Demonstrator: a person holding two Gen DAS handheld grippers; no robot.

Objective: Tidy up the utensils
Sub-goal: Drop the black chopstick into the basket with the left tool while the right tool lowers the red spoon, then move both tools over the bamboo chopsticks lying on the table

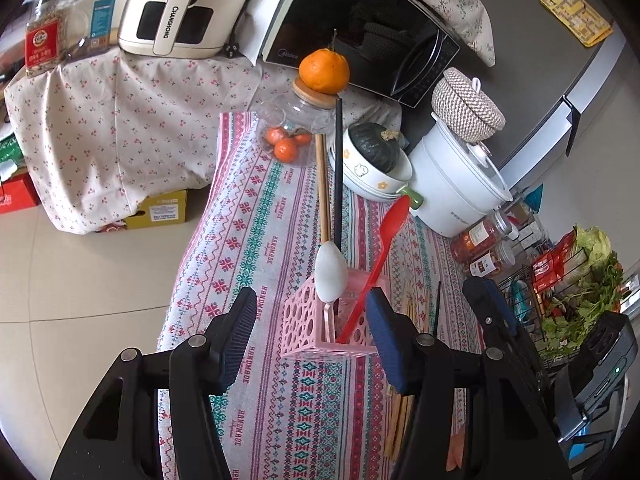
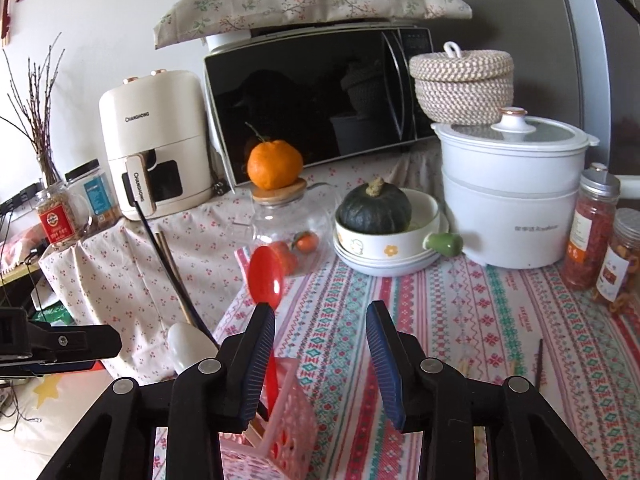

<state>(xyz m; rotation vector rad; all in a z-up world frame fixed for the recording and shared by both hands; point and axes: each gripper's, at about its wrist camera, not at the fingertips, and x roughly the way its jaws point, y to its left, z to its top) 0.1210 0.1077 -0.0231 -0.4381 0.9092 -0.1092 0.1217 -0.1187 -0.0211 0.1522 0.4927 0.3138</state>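
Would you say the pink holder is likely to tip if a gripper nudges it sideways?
Probably yes. The pink holder looks like thin perforated plastic, so likely light. The red spoon, white spoon and chopsticks stand far above its rim, so it seems top-heavy. The tablecloth may grip its base, favouring tipping over sliding.

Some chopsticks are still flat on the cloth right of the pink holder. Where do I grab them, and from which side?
Judging by the left wrist view, take the loose chopsticks near mid-length, coming straight down from above with the fingers straddling them crosswise. They lie flat, close beside the pink holder, so a side approach would likely bump it. The right gripper, open, looks nearer.
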